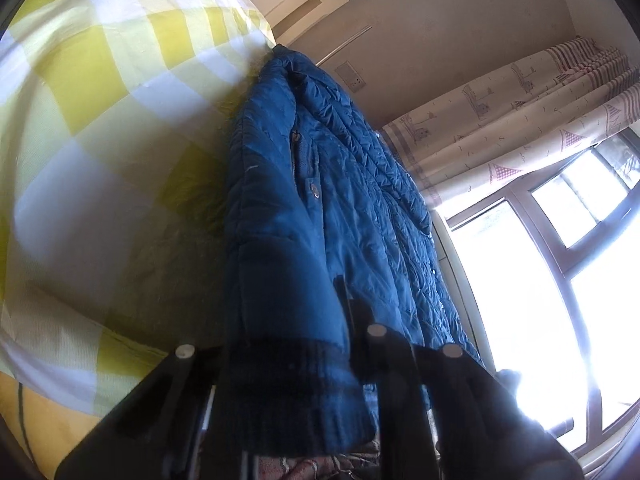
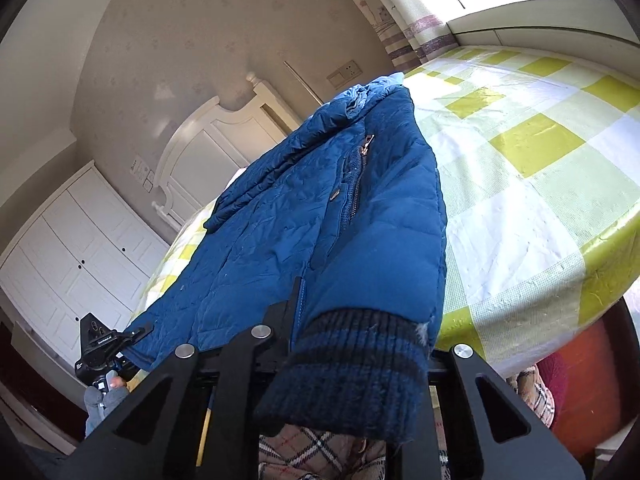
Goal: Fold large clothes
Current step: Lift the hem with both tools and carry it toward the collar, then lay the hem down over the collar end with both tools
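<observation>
- I'm gripping a big padded blue quilted coat [image 2: 328,216] with both grippers, most of it lying across the bed's yellow-and-white checked bedspread [image 2: 536,148], its near end lifted off toward me.
- My right gripper [image 2: 320,344] is clamping down tight on the coat's edge right beside the dark navy ribbed knit cuff [image 2: 352,376], which is flopping over the jaws toward the camera.
- My left gripper [image 1: 352,344] is looking pinched shut too, on the coat next to another ribbed cuff [image 1: 296,392]. From the right wrist view it's biting the hem out at the far corner [image 2: 132,334].
- What I'm worrying about: the shell looks slick and puffy, so a thin pinch could be sliding out once the coat's weight starts hanging.
- The loose cuffs are dangling, so they could be tucking into the fold crooked.
- If I'm pulling unevenly, the zipper [image 2: 356,184] line is skewing and the fold is landing lopsided.
- The coat is riding near the bed edge, so a slip is sending it off onto the floor.
</observation>
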A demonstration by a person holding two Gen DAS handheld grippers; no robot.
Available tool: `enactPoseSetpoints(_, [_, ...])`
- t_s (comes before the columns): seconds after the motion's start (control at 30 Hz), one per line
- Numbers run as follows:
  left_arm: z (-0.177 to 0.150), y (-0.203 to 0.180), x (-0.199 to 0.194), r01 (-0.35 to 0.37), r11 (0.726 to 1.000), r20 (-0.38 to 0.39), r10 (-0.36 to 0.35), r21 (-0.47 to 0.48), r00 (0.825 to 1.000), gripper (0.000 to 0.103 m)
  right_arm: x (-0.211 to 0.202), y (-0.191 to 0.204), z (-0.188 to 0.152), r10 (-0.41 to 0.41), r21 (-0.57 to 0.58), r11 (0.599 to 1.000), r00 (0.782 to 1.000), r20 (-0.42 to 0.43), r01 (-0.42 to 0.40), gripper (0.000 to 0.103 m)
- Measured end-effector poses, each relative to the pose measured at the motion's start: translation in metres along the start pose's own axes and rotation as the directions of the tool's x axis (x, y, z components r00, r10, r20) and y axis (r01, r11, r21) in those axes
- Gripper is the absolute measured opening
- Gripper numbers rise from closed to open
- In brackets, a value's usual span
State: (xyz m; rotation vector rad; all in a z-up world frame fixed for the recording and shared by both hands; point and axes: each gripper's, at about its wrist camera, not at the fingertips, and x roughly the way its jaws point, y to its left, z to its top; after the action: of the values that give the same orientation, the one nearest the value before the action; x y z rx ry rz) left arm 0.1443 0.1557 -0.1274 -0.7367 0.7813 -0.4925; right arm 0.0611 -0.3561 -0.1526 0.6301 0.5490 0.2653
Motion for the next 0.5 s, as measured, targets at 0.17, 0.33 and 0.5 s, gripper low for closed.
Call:
enactPoseSetpoints(0.17, [-0.029, -0.031, -0.067, 0.086, 0.987, 0.017, -0.089, 0.133, 0.996, 0.012, -0.058, 0.023, -0.017, 0.117, -0.07, 0.991, 0.993, 0.019, -0.115, 0.018])
enactPoseSetpoints(0.33, [-0.059, -0.047, -0.144, 0.215, 0.957, 0.026, -0.224, 0.194, 0.974, 0.013, -0.13, 0.064, -0.042, 0.234, -0.22, 0.947, 0.972, -0.028, -0.234, 0.018])
enactPoseSetpoints(0.5, [-0.048, -0.067, -0.178, 0.369, 0.903, 0.09, -0.395, 0.221, 0.914, 0.016, -0.167, 0.113, -0.014, 0.332, -0.313, 0.899, 0.943, 0.033, -0.306, 0.018])
